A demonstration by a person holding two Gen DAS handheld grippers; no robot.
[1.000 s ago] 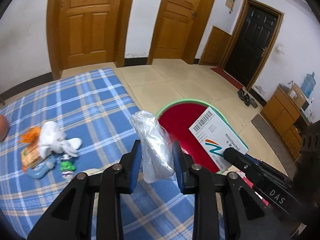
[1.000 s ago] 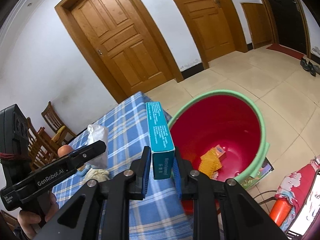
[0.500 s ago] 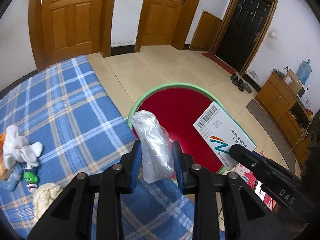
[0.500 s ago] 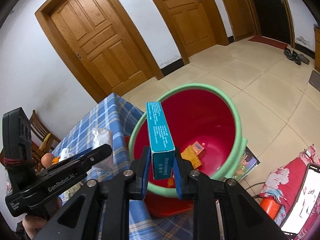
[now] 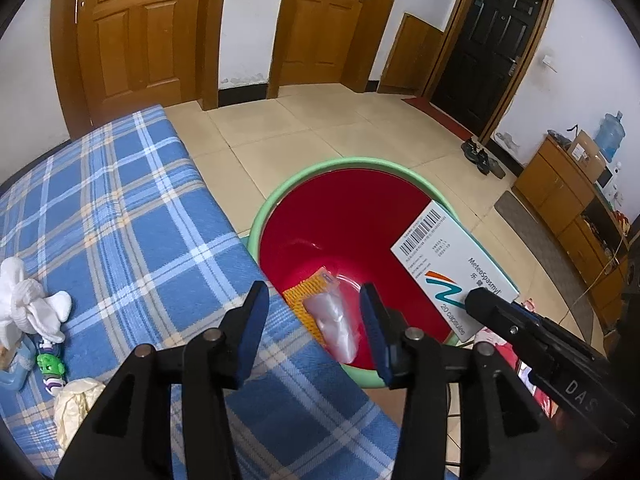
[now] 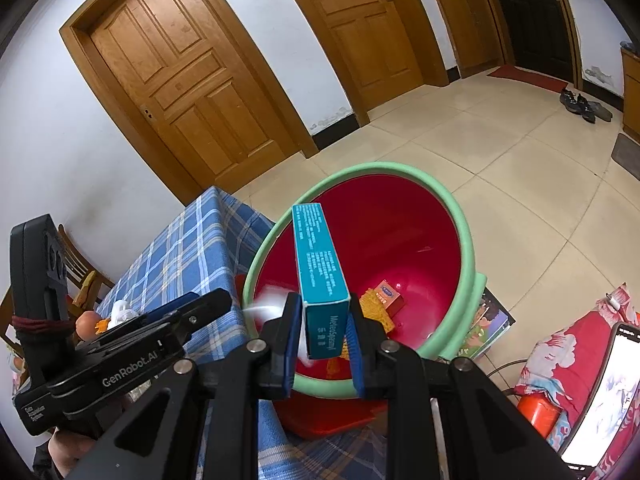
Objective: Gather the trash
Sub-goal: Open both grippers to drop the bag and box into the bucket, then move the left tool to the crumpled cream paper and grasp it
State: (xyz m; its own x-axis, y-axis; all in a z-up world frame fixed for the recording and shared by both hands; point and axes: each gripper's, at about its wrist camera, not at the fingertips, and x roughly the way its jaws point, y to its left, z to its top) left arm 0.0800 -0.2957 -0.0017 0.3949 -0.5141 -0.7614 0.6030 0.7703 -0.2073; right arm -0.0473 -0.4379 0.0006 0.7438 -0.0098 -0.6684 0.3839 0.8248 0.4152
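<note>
since a second ago both hands have come forward off the blue plaid cloth (image 5: pixel 132 232) and over the red plastic tub with the mint-green rim (image 5: pixel 276 196), and the clear crumpled plastic bag (image 5: pixel 334 320) has left the left gripper (image 5: pixel 314 330): it was pinched upright between the fingers then, and now shows blurred beyond and below them, over the tub's red interior, apparently dropping. the left fingers are opening, and their blue pads (image 5: pixel 254 320) touch nothing.

the right gripper (image 6: pixel 322 340) is clamped on the teal-and-white cardboard medicine box (image 6: pixel 320 272). the box's long axis runs straight out from the fingertips, up and away, its far end over the tub mouth; the fingers grip its near, short end. so the box already sits above the opening, and the right hand is the one placed to let it go; judged from this, spreading the fingers should drop it in. an orange mesh piece (image 6: pixel 374 306) and a small orange box (image 6: pixel 390 296) lie on the tub floor beyond the fingers.

left of the left fingers, on the cloth-covered surface, lie a white crumpled rag (image 5: pixel 28 304), a small green toy (image 5: pixel 50 364) and a pale crumpled wad (image 5: pixel 76 404). beyond the tub: tiled floor, wooden doors, a dark door to the right.
</note>
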